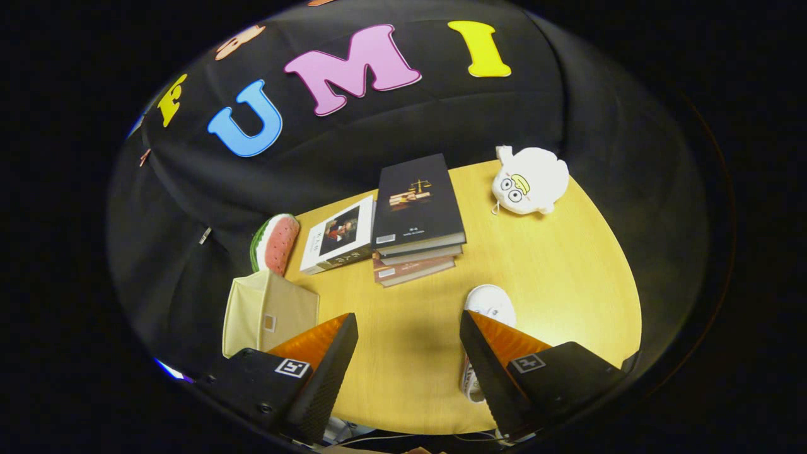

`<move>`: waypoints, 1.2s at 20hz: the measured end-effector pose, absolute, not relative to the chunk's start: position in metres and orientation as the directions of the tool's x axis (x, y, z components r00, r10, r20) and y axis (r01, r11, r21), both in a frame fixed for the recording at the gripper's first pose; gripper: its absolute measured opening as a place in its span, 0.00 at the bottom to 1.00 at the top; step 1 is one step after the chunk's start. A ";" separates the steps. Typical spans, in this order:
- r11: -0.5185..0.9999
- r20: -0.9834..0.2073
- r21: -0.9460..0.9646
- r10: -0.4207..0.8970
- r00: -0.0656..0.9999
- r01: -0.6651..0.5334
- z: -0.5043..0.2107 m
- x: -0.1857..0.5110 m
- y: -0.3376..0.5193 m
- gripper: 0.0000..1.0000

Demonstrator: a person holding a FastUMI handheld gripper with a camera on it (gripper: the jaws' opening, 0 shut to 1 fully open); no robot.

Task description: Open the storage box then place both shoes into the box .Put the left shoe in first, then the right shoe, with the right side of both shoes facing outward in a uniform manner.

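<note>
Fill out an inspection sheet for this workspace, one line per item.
Surface: yellow wooden table, bare between the fingers.
Job's things: beige box by the left finger, looks closed; white shoe partly behind the right finger; a second shoe cannot be made out.
Clutter: stack of books, another book beside it, watermelon toy, white plush at the far edge.
Grippers: gripper open, holding nothing, above the table.
Cables: thin cable at the near table edge.
Surroundings: black cloth wall.
</note>
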State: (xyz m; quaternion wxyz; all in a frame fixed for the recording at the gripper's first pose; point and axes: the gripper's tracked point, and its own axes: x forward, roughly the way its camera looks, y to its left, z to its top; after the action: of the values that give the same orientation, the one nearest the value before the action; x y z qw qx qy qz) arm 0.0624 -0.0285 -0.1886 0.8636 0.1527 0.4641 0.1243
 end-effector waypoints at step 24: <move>0.973 -0.951 0.225 0.229 0.209 -0.047 -0.384 0.019 -0.122 1.00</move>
State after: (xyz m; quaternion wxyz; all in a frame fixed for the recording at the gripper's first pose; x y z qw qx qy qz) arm 0.0191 -0.1224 -0.3845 0.7739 0.0733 0.6227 0.0892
